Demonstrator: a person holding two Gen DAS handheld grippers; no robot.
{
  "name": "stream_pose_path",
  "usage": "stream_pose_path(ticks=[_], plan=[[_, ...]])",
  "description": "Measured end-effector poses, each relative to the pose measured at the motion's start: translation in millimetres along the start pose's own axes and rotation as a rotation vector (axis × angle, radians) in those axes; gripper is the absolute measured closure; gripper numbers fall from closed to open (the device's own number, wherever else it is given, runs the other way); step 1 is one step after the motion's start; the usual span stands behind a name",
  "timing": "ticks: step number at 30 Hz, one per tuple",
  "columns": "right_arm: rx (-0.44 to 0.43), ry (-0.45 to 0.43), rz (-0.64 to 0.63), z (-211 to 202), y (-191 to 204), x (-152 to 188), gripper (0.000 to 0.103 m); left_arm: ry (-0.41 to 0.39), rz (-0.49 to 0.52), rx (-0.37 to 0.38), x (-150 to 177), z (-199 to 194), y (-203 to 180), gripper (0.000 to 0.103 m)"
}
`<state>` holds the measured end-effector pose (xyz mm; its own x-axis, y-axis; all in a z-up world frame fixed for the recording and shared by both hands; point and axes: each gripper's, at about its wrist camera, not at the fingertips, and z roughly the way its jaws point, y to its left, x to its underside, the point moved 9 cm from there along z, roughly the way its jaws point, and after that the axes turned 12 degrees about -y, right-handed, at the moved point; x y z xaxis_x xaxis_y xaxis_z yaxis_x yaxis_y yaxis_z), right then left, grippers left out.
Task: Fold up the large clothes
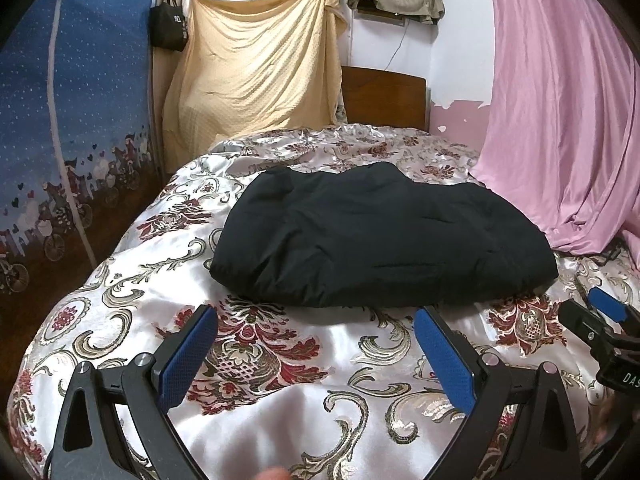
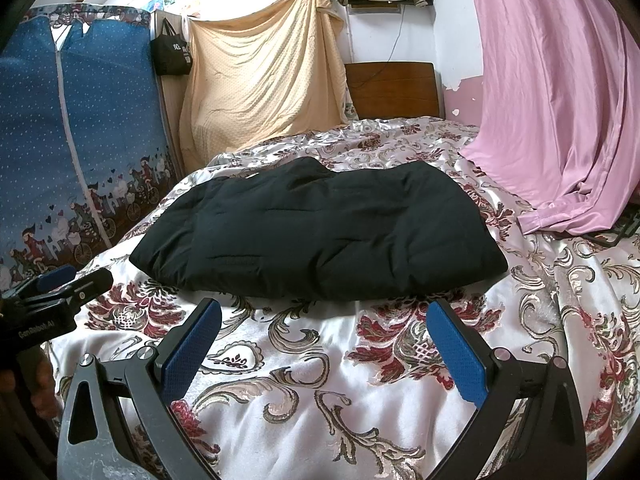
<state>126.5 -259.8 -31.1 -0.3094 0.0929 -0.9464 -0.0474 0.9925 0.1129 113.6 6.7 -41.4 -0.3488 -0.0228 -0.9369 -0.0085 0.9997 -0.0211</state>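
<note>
A black padded garment (image 1: 380, 236) lies folded into a thick bundle on the floral satin bedspread (image 1: 280, 380). It also shows in the right wrist view (image 2: 320, 232). My left gripper (image 1: 316, 320) is open and empty, just short of the bundle's near edge. My right gripper (image 2: 324, 312) is open and empty, also just short of the near edge. Each gripper shows at the edge of the other's view: the right one (image 1: 600, 328), the left one (image 2: 52, 296).
A pink curtain (image 1: 560, 120) drapes onto the bed's right side. A blue fabric wardrobe (image 1: 72, 120) stands left of the bed. A beige cloth (image 1: 256, 72) hangs by the wooden headboard (image 1: 384, 96). The bedspread (image 2: 300, 400) slopes off at the near edge.
</note>
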Motion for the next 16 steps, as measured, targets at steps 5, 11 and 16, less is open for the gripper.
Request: stream_pose_path(ticks=[5,11,16], plan=[[-0.003,0.001,-0.002,-0.2,1.1,0.3,0.002,-0.009,-0.001,-0.023,-1.1,-3.0,0.7,0.004],[-0.003,0.004,-0.001,-0.6,2.6,0.9,0.002,-0.011,0.004,-0.038,-0.8,-2.5,1.1,0.004],[-0.008,0.008,-0.001,-0.9,4.2,2.2,0.002,0.0,0.003,-0.042,1.2,-0.3,0.7,0.004]])
